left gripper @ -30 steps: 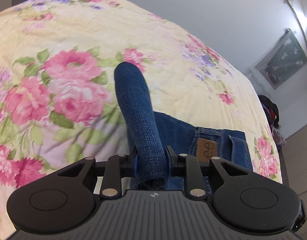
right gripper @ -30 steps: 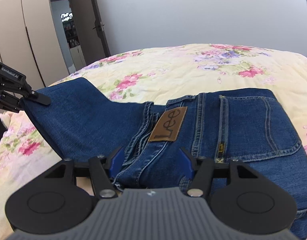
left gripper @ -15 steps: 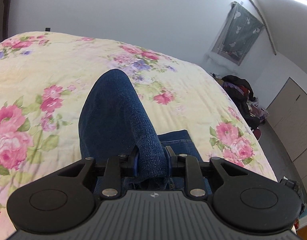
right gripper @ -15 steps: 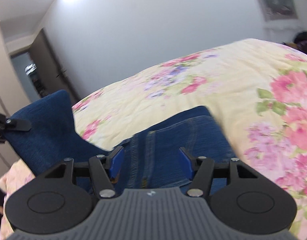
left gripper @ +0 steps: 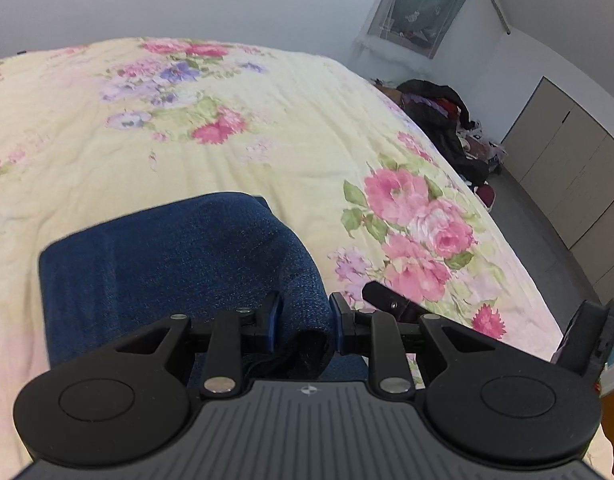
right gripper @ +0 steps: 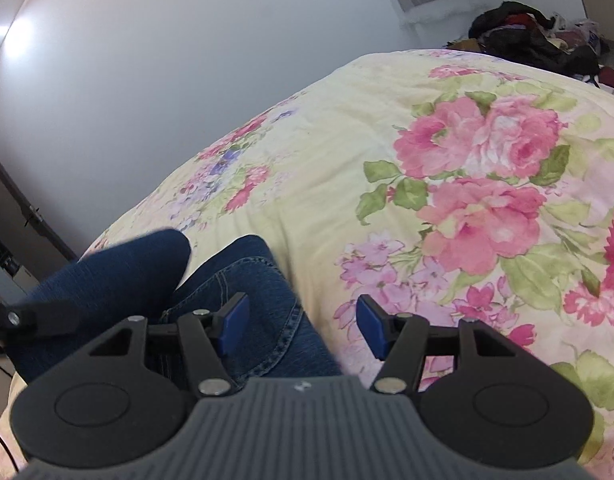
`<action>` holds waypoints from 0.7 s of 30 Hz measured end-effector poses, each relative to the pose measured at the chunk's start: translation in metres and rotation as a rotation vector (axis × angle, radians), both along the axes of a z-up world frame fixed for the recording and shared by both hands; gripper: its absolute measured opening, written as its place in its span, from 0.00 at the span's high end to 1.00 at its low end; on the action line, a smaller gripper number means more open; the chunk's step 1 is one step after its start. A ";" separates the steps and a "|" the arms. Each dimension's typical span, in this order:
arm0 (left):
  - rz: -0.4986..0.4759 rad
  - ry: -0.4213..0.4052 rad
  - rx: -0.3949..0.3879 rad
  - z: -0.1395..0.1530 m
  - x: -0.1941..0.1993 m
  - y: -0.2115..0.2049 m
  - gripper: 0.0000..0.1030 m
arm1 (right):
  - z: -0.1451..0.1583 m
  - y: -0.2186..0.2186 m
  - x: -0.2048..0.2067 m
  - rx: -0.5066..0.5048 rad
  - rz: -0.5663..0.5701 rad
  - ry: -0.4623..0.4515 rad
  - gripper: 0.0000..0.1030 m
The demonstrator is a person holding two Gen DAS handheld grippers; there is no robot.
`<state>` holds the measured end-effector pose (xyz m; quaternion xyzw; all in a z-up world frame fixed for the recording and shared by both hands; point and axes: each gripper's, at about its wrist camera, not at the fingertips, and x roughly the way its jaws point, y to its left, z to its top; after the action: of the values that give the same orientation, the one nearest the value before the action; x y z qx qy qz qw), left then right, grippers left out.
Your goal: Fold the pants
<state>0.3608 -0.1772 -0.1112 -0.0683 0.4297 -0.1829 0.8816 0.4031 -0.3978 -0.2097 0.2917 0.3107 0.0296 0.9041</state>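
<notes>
Blue jeans (left gripper: 167, 264) lie on a floral bedspread (left gripper: 227, 140). My left gripper (left gripper: 303, 318) is shut on a fold of the dark denim leg, which arches up and drapes over the rest of the pants. In the right wrist view the jeans (right gripper: 259, 300) lie low left, with the lifted leg fold (right gripper: 119, 276) beside them. My right gripper (right gripper: 303, 320) is open and empty, its left finger over the jeans' edge, its right finger over the bedspread (right gripper: 467, 200). One left gripper finger (right gripper: 39, 316) shows at the far left.
A pile of dark clothes (left gripper: 447, 120) lies on the floor past the bed's far right edge, also seen in the right wrist view (right gripper: 535, 32). Grey cabinets (left gripper: 567, 168) stand to the right. A white wall is behind the bed.
My left gripper has carried the leg fold rightward over the pants. My right gripper has swung right, off the waistband, and stays open. Both views turned toward the bed's right side.
</notes>
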 end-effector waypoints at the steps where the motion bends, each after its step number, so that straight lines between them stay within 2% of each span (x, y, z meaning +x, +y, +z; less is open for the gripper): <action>1: -0.026 0.026 -0.007 -0.009 0.002 -0.006 0.62 | -0.001 -0.004 0.000 0.009 -0.011 0.002 0.45; 3: -0.075 0.107 -0.033 -0.023 0.004 -0.013 0.54 | -0.004 -0.010 0.002 0.021 -0.025 0.010 0.45; 5: -0.108 0.129 -0.065 -0.024 -0.004 -0.011 0.52 | -0.007 -0.017 0.003 0.039 -0.034 0.017 0.45; 6: -0.111 0.115 -0.071 -0.020 -0.010 -0.006 0.48 | -0.009 -0.021 0.004 0.063 -0.036 0.019 0.45; 7: -0.103 0.086 -0.078 -0.013 -0.018 0.002 0.40 | -0.010 -0.024 0.004 0.095 -0.035 0.019 0.45; 8: -0.083 0.046 -0.091 -0.005 -0.026 0.015 0.34 | -0.012 -0.028 0.005 0.141 -0.028 0.017 0.44; 10: -0.012 -0.020 -0.124 0.005 -0.038 0.046 0.17 | -0.015 -0.030 0.007 0.232 0.004 0.015 0.44; 12: 0.093 -0.056 -0.130 0.006 -0.044 0.082 0.15 | -0.014 -0.023 0.010 0.288 0.064 0.013 0.44; 14: 0.203 -0.028 -0.133 -0.004 -0.042 0.118 0.15 | -0.010 -0.007 0.012 0.295 0.148 0.012 0.43; 16: 0.288 0.036 -0.179 -0.019 -0.041 0.150 0.15 | -0.005 0.012 0.014 0.253 0.233 0.017 0.43; 18: 0.346 0.092 -0.256 -0.035 -0.043 0.175 0.15 | -0.004 0.030 0.014 0.201 0.293 0.025 0.43; 21: 0.401 0.126 -0.303 -0.052 -0.045 0.194 0.15 | -0.011 0.050 0.015 0.148 0.341 0.060 0.43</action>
<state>0.3160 0.0172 -0.1636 -0.2946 0.4293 -0.0623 0.8515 0.4177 -0.3475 -0.2207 0.3011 0.3796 0.1966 0.8524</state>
